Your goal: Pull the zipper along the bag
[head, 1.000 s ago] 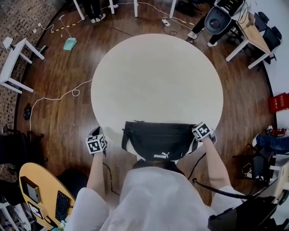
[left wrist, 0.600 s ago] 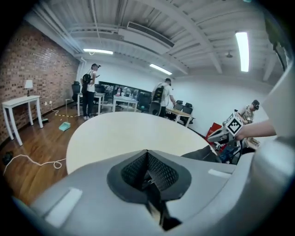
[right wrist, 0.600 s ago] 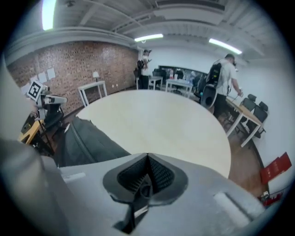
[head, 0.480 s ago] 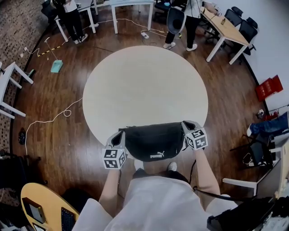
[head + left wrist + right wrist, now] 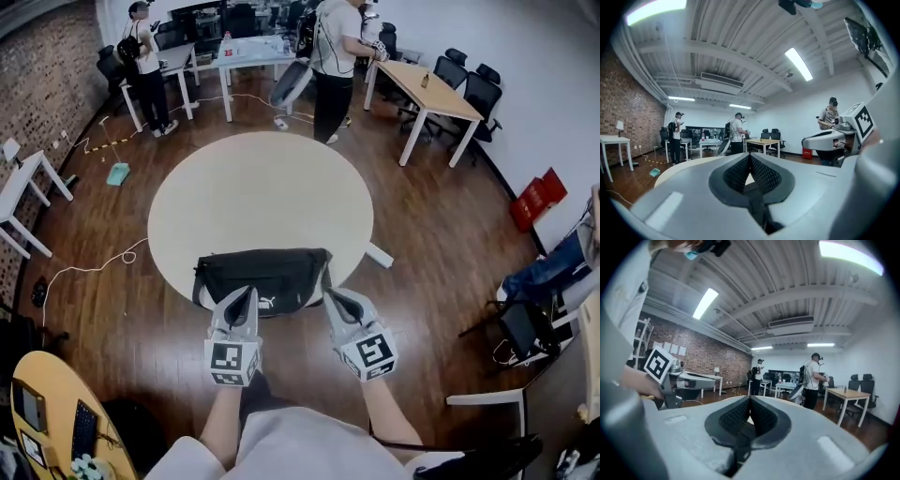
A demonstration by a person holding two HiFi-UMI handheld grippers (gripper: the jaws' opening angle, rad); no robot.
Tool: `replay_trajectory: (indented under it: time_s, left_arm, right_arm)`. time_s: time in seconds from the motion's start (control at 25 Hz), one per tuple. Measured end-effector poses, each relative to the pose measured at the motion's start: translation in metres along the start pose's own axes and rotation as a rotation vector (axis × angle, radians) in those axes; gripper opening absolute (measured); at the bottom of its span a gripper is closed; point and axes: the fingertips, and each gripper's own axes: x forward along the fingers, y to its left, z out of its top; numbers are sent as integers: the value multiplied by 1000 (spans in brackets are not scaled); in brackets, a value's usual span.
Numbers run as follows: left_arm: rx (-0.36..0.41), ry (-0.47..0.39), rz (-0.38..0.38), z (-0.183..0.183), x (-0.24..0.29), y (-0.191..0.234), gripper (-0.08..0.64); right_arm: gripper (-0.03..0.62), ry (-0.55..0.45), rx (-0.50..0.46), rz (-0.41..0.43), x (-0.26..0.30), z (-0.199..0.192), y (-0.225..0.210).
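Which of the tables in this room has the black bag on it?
The large round cream table: the black fabric waist bag lies at its near edge. The rectangular wooden table and white table stand farther off.

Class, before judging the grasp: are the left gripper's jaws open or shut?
Shut. The left gripper has its pads touching at the tips, nothing between them.
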Motion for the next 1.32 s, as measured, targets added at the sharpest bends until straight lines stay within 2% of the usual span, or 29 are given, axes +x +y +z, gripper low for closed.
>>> replay_trajectory:
  time_s: [0.08,0.2,0.24,0.32,0.4,0.48,0.56,0.68,0.8,0.88,0.96,1.04,1.12,1.32]
  left_arm:
    - [-9,-19,2,1,-36,-57,14]
    - [-68,30,22,-8,-88,-118,14]
    - [-82,55,27,-10,-103,-137,14]
    - [-70,66,36,-1,-130,-169,14]
    - [-23,19,65,25,-152,-186,14]
    - [15,-50,84,57,-169,-194,14]
    - [34,-102,71,82,-185,-204,14]
    - [35,-127,50,101,-213,-212,14]
    - [26,-99,67,94,-248,-200,14]
    - [68,-91,88,92,-268,-188,14]
    - [95,-103,96,97,-280,-178,14]
    - [91,-122,97,102,-284,-169,14]
    - [83,-130,99,106,-287,-164,14]
    - [83,-124,97,98,-293,-158,14]
  right_arm:
    - [-9,-11,-5,-24,-65,-7,11]
    - [-9,-27,114,-38,-134,-12,25]
    - [-9,-27,128,-38,-153,-10,29]
    - [-9,-19,100,-37,-188,0,38]
    - [-9,-3,67,-36,-210,15,47]
    - [-9,-9,35,-52,-226,40,56]
    - [-9,-56,-9,-54,-243,69,69]
    - [-9,-106,-40,-65,-258,99,88]
    - [-9,-117,-23,-38,-258,111,117]
    - [-9,-124,-19,-14,-255,117,141]
    - [-9,-139,-44,10,-251,124,163]
    - [-9,-151,-63,41,-247,131,181]
    - [-9,-146,-62,54,-244,131,190]
    - [-9,-155,-90,24,-242,135,191]
